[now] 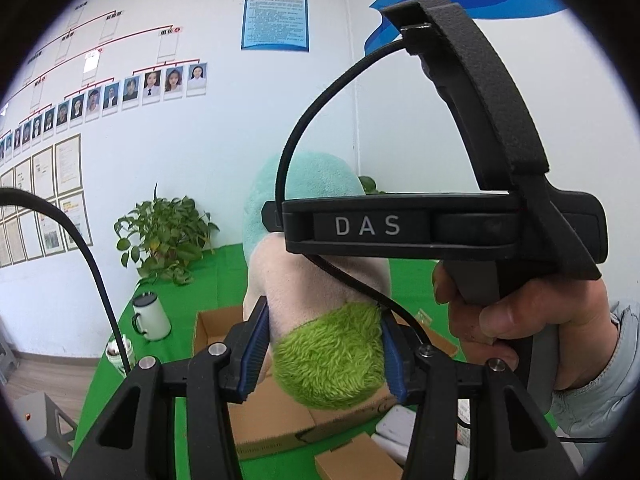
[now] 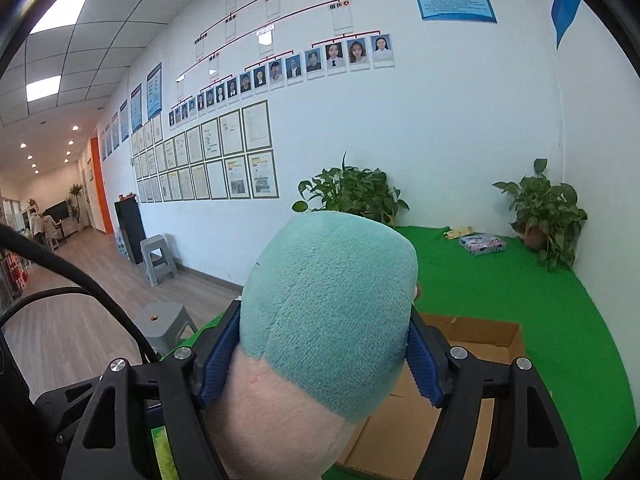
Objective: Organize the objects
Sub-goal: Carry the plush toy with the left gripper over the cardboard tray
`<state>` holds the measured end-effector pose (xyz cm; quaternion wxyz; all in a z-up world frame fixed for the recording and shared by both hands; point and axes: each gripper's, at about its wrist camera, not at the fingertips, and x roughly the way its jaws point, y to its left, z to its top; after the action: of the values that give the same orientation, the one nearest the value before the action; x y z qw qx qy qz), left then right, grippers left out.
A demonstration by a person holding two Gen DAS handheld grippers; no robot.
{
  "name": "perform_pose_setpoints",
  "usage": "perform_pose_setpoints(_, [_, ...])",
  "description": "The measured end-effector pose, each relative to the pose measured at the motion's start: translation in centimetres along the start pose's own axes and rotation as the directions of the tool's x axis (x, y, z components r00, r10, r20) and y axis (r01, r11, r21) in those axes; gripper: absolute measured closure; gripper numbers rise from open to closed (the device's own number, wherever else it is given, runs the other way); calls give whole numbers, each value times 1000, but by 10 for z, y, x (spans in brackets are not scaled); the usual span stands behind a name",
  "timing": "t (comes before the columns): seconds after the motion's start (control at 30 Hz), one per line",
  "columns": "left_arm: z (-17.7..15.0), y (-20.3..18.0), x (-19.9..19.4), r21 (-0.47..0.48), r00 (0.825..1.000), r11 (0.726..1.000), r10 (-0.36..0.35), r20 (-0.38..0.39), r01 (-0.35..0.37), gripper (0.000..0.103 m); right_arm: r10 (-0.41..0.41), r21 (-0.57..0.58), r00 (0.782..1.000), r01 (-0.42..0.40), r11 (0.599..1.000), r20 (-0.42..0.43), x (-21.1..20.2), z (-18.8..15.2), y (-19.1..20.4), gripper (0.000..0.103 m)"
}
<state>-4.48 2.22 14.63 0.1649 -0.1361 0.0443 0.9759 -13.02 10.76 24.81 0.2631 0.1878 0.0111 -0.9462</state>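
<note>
A long plush toy (image 1: pixel 316 280) with a fuzzy green end, a pale pink middle and a teal end is held in the air by both grippers. My left gripper (image 1: pixel 324 356) is shut on its green end. My right gripper (image 2: pixel 324 356) is shut on the teal end of the plush toy (image 2: pixel 328 312). The right gripper's body, with "DAS" on it, shows in the left wrist view (image 1: pixel 440 224), held by a hand. An open cardboard box (image 2: pixel 472 360) lies below the toy on the green table; it also shows in the left wrist view (image 1: pixel 220 324).
On the green cloth (image 2: pixel 500 288): a white mug (image 1: pixel 150 318), a small jar (image 1: pixel 118 354), two potted plants (image 2: pixel 352 194) (image 2: pixel 548 208), a patterned flat packet (image 2: pixel 482 244), a small brown box (image 1: pixel 356 458) and a white object (image 1: pixel 396 424). Grey stools (image 2: pixel 160 260) stand on the floor.
</note>
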Motion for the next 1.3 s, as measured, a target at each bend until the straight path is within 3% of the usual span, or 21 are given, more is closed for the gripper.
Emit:
perform_pose_setpoints(0.3, [38, 11, 19, 49, 1000, 999, 8, 30, -9, 54, -25, -5, 997, 26, 1000, 66, 5, 92, -7, 31])
perform_pose_setpoints(0.43, [38, 17, 30, 37, 1000, 999, 0, 9, 0, 54, -22, 14, 999, 21, 1000, 46, 23, 113, -16, 31])
perform_pose_setpoints(0.63, [33, 31, 44, 23, 999, 999, 29, -23, -28, 54, 0, 15, 1000, 0, 1000, -6, 74, 117, -20, 31])
perform_pose_setpoints(0.93, [6, 72, 73, -3, 988, 998, 61, -140, -62, 54, 80, 62, 994, -75, 995, -81, 165, 81, -5, 32])
perform_pose_setpoints(1.3, [-66, 114, 122, -130, 955, 990, 19, -295, -60, 54, 144, 139, 955, -111, 984, -258, 283, -25, -19, 32])
